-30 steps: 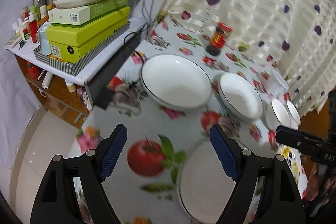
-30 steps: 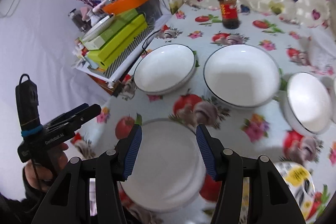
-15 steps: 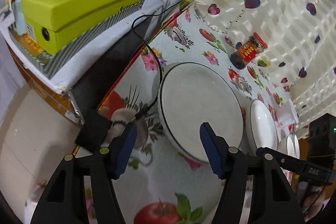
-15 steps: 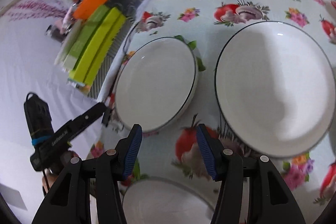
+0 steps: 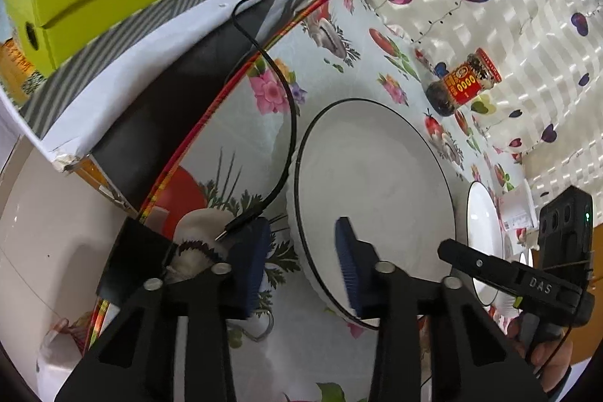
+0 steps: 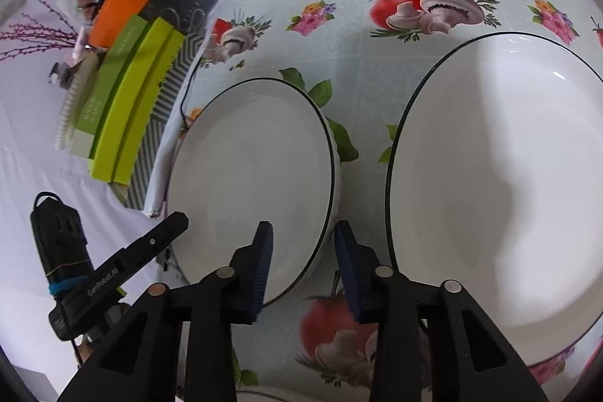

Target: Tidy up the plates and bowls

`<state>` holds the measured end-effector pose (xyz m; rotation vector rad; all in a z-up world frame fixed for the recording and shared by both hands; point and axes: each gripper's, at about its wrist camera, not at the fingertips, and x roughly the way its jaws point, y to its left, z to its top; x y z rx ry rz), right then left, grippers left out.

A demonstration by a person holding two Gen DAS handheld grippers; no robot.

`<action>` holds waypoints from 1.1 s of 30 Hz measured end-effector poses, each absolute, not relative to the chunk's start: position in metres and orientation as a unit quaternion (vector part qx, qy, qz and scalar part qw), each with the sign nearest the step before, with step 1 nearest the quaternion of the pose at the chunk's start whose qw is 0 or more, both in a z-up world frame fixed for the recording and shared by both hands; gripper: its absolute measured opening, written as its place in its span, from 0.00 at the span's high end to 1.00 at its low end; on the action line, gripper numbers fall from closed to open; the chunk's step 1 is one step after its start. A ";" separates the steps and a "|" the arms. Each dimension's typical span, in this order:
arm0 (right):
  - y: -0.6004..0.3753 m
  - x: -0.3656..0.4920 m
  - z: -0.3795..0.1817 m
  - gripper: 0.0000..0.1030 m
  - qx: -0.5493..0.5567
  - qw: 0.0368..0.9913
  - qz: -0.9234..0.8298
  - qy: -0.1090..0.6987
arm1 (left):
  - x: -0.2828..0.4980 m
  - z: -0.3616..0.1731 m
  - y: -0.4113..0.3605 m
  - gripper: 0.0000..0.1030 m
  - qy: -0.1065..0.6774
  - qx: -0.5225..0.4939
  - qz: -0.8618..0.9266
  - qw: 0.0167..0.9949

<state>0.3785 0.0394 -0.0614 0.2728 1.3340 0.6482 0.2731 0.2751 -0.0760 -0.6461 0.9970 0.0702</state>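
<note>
Left wrist view: left gripper [image 5: 301,259] straddles the near-left rim of a white plate [image 5: 377,191] with a thin black edge line. One blue pad sits outside the rim at 9 o'clock of it, the other over the plate's inner face. Jaws have just been closing, rim between them; pads look a hair off the rim, contact hard to call through the fisheye, so I read it as not yet clamped. A black cable [image 5: 279,93] runs down from 12 o'clock and its plug tip ends just beside the outer pad. Sauce jar [image 5: 463,83] with a red label stands at 1 o'clock of the plate, well apart. A second white plate [image 5: 484,240] shows at 3 o'clock, partly behind the right gripper's body.

Right wrist view: right gripper [image 6: 303,264] straddles the same plate's [image 6: 252,183] near-right rim, left pad over the inner face, right pad outside over the tablecloth [image 6: 339,55]. Jaws have just been closing here too; a gap still shows on both sides of the rim. The second, larger plate [image 6: 501,198] lies at 3 o'clock, just beside but not touching. Green boxes [image 6: 128,108] are stacked at 9 o'clock, off the table's edge.
</note>
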 end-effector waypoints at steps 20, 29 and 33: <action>0.050 0.381 -0.057 0.88 0.057 0.758 0.280 0.586 | 0.271 -0.070 0.274 0.86 0.465 -0.281 0.033 0.839; 0.040 0.367 -0.038 0.88 0.049 0.759 0.286 0.582 | 0.256 -0.046 0.265 0.86 0.459 -0.272 0.030 0.845; 0.032 0.355 -0.027 0.88 0.046 0.762 0.286 0.579 | 0.243 -0.037 0.253 0.86 0.460 -0.266 0.029 0.847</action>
